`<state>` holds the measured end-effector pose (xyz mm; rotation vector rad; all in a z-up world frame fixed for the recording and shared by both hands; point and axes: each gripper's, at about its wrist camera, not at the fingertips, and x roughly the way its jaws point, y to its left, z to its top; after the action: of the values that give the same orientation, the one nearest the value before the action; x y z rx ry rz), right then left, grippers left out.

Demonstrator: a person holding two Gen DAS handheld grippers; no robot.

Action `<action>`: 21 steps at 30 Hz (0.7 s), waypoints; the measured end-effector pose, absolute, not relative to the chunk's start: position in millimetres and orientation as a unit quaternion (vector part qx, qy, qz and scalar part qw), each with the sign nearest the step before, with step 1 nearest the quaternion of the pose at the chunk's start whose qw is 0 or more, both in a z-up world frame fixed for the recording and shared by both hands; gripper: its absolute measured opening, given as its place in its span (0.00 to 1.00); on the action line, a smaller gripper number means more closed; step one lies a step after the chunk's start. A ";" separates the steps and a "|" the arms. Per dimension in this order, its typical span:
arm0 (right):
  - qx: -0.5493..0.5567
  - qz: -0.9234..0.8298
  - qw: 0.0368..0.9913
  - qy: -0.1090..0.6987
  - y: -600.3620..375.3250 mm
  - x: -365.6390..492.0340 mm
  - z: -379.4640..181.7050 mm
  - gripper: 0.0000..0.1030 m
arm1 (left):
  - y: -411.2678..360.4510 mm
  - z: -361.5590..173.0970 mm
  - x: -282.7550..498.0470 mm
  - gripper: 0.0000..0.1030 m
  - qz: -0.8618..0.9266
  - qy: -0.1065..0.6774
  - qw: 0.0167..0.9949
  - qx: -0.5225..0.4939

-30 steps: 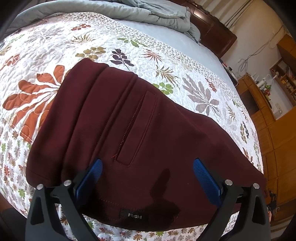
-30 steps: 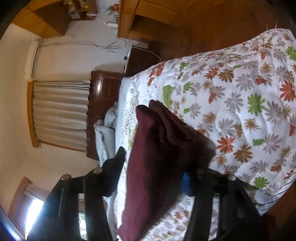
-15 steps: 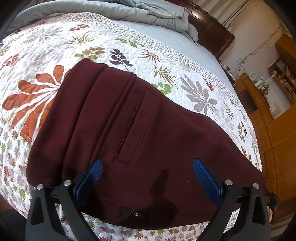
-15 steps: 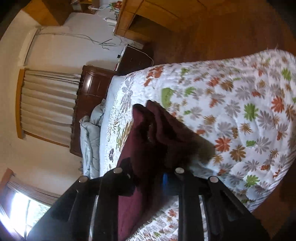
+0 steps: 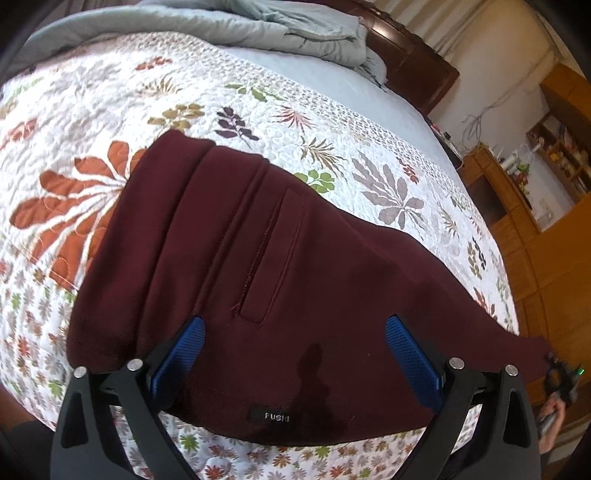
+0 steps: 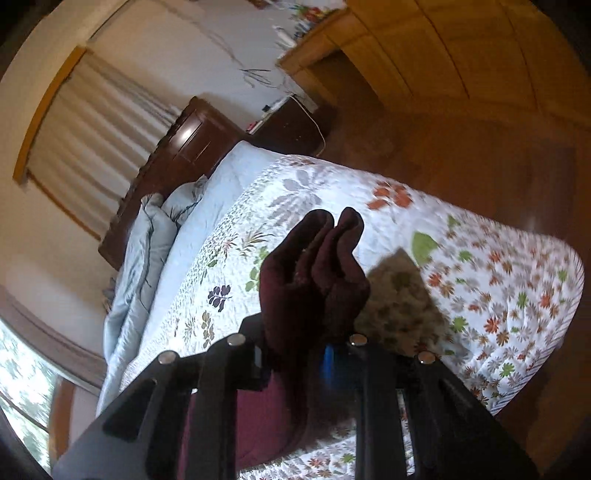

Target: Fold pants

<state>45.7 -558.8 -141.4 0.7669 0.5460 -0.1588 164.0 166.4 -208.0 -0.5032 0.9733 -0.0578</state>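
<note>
Dark maroon pants (image 5: 288,280) lie spread on the floral quilt, waist end near me with a small "FUSHI" label (image 5: 271,416) at the hem. My left gripper (image 5: 291,343) is open and hovers over the waist end, touching nothing. My right gripper (image 6: 295,354) is shut on the bunched leg end of the pants (image 6: 314,266), which is lifted off the quilt and throws a shadow on it. In the left wrist view the far leg end (image 5: 532,347) reaches the bed's right edge, where the right gripper (image 5: 561,376) shows.
The floral quilt (image 5: 92,110) covers the bed. A rumpled grey-blue duvet (image 5: 280,33) lies against the dark wooden headboard (image 5: 417,62). Wooden cabinets and shelves (image 5: 546,155) stand past the bed's right side, with wooden floor (image 6: 461,155) beyond the bed's edge.
My right gripper has closed on the leg end, lifted it off the quilt and swung round. The left gripper has barely moved.
</note>
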 end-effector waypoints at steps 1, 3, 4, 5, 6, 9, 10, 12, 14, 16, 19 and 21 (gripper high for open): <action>0.357 -0.076 0.893 0.263 -552.2 48.0 -134.3 0.19 | 165.7 -205.8 162.3 0.96 -0.028 0.460 0.857 -0.231; 0.339 -0.077 0.900 0.264 -543.1 49.3 -125.4 0.19 | 165.8 -201.3 159.4 0.96 -0.024 0.454 0.865 -0.212; 0.330 -0.078 0.903 0.263 -538.9 48.9 -121.8 0.19 | 166.8 -198.4 157.4 0.96 -0.019 0.448 0.871 -0.200; 0.318 -0.079 0.907 0.263 -532.0 50.2 -116.3 0.19 | 168.0 -196.0 155.4 0.96 -0.014 0.443 0.876 -0.191; 0.310 -0.079 0.910 0.262 -528.1 51.0 -112.6 0.19 | 169.8 -194.0 153.4 0.96 -0.010 0.438 0.880 -0.184; 0.288 -0.079 0.918 0.260 -511.8 54.0 -100.7 0.19 | 178.1 -189.1 147.5 0.96 0.000 0.428 0.888 -0.170; 0.281 -0.079 0.921 0.259 -506.2 55.2 -96.8 0.19 | 181.6 -188.1 145.3 0.96 0.002 0.425 0.890 -0.167; 0.265 -0.078 0.926 0.257 -493.8 57.2 -88.8 0.19 | 187.3 -186.8 141.0 0.96 0.007 0.421 0.892 -0.163; 0.248 -0.076 0.931 0.256 -481.3 59.4 -82.1 0.19 | 194.9 -185.9 135.9 0.96 0.012 0.415 0.895 -0.162; 0.231 -0.075 0.937 0.253 -468.2 60.1 -75.4 0.19 | 202.0 -186.0 131.8 0.96 0.016 0.410 0.897 -0.165; 0.208 -0.069 0.943 0.251 -448.2 62.4 -65.6 0.19 | 211.2 -186.0 127.0 0.96 0.020 0.403 0.900 -0.168; 0.196 -0.066 0.946 0.250 -438.2 63.8 -60.1 0.19 | 218.8 -187.0 124.3 0.96 0.017 0.399 0.900 -0.176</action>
<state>63.8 -438.2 -60.1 0.3990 0.5093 -0.1337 124.3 218.8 -187.0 -0.3638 0.8259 0.0361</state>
